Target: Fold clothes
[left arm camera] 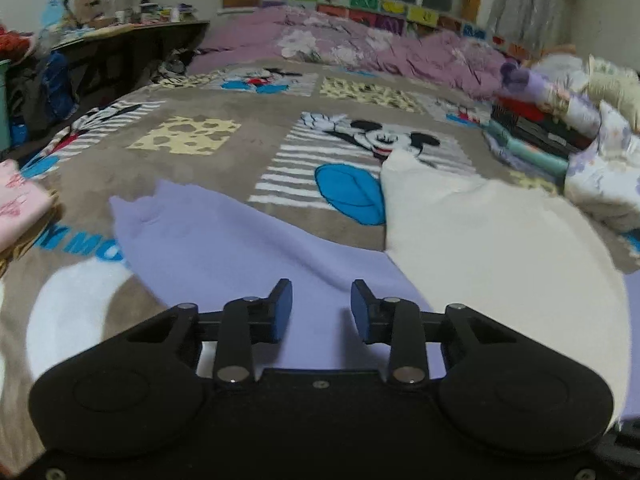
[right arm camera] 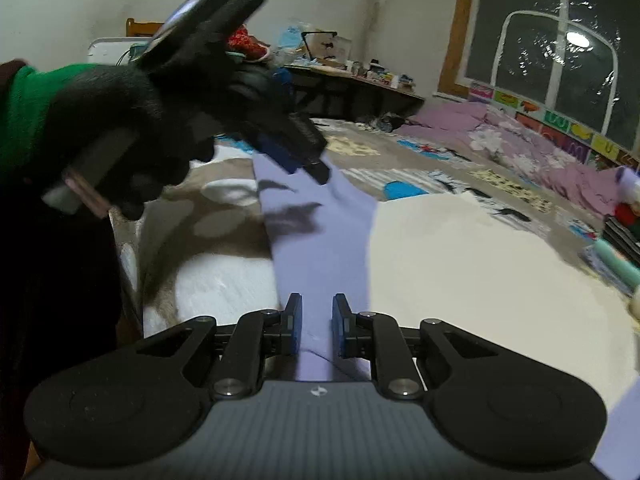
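A lavender and cream garment [left arm camera: 224, 240] lies spread on the cartoon-print blanket [left arm camera: 224, 152], lavender part on the left and cream part [left arm camera: 500, 248] on the right. My left gripper [left arm camera: 321, 304] hovers over the lavender cloth, its blue pads apart and nothing pressed between them. In the right wrist view the lavender part [right arm camera: 320, 240] runs as a strip from my right gripper [right arm camera: 317, 328] out to the left gripper [right arm camera: 304, 156], which a black-gloved hand [right arm camera: 132, 120] holds. The right pads stand close together with a raised lavender fold pinched between them. The cream part [right arm camera: 460, 272] lies to the right.
A folded pink piece [left arm camera: 20, 204] sits at the bed's left edge. A stack of folded clothes [left arm camera: 548, 128] and loose pale clothes [left arm camera: 604, 184] lie at the right. A purple quilt [left arm camera: 360, 44] covers the far end under the window, and a cluttered dark desk [left arm camera: 132, 36] stands at the back left.
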A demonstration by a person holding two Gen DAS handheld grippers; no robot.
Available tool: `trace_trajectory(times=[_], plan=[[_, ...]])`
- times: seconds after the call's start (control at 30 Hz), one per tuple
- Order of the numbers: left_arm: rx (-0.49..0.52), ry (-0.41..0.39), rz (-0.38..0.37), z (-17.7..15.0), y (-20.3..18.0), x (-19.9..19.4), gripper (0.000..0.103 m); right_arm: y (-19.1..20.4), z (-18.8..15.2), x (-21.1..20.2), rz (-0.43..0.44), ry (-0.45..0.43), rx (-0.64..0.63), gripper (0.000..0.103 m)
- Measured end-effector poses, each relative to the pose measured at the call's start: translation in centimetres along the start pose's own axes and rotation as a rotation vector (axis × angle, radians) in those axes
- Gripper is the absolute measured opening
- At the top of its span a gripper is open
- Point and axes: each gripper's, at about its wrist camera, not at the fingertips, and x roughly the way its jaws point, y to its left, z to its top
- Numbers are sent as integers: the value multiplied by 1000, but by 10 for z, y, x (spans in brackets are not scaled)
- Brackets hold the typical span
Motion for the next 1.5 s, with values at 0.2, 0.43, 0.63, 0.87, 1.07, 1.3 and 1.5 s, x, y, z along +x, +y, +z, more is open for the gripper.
trace_trajectory(times=[0.2,0.43,0.63,0.87,1.07,1.3,1.5], plan=[[17,66,83,32,26,58,23,-1,-13,-8,46,-8,38,20],[-123,68,167,59,79,70,19,3,-23,-11,48,-37,20,20],[11,42,-1,41,32,36,20,2,-24,-15,41,-67,27,20],[47,39,102,38,22,59,25,-5,-23,-14,61,-69,58,20],[-18,-16,108,36,50,27,25,-9,-16,-11,64,-88,55,20],[63,-16,-3,22,32,15,25,-6,-14,-7,88,-95,45,22],[208,32,195,21,9,55,28,-4,-14,-1,114,-86,45,26]])
